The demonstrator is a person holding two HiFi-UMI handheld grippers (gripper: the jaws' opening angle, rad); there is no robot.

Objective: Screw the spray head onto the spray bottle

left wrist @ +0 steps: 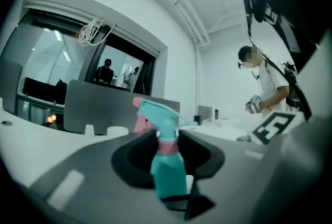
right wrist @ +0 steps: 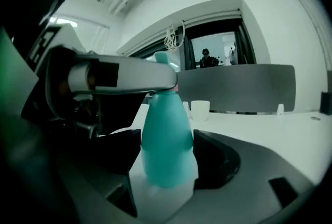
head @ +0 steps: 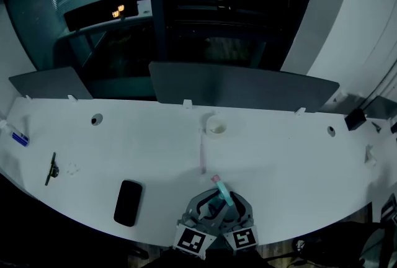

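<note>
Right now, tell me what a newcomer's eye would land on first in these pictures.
The teal spray bottle at the near edge of the white table stands out. Its body is clamped in the right hand-held gripper, and the left hand-held gripper grips it up at the spray head. Farther out lie a black phone at the left and a white cup near the middle.
</note>
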